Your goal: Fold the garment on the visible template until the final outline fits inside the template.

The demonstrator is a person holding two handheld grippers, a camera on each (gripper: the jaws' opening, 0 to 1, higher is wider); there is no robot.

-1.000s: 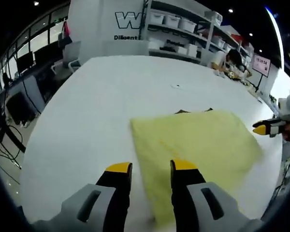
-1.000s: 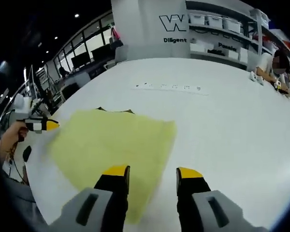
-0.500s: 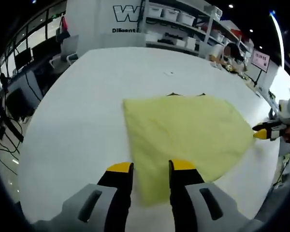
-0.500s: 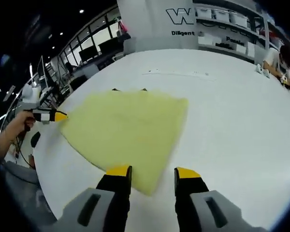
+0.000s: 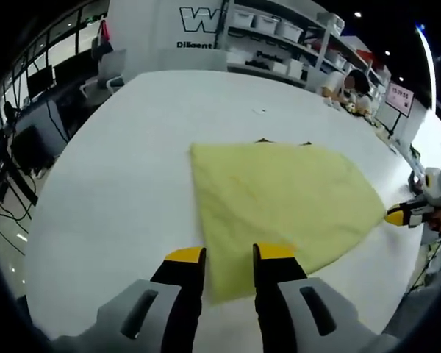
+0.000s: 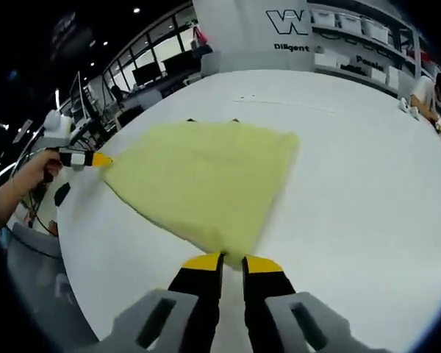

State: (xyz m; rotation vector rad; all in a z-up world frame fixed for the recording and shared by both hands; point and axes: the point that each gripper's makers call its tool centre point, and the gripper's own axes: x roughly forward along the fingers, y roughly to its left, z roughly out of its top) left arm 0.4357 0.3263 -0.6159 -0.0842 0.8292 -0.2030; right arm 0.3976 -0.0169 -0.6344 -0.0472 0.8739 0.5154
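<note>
right claw (image 6: 223,259) now closed on yellow garment (image 6: 206,173) corner (long axis crosswise)

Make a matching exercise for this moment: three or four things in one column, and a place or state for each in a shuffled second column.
Things:
1. right hand-held gripper
2. left hand-held gripper
3. yellow garment
4. dark template

States:
A. spread flat on the white table
B. jaws apart at the cloth's near corner
C. peeks out past the cloth's far edge
D. jaws nearly together at a corner of the cloth

Pairs: 1-D, 2-B, 3-A, 4-C
</note>
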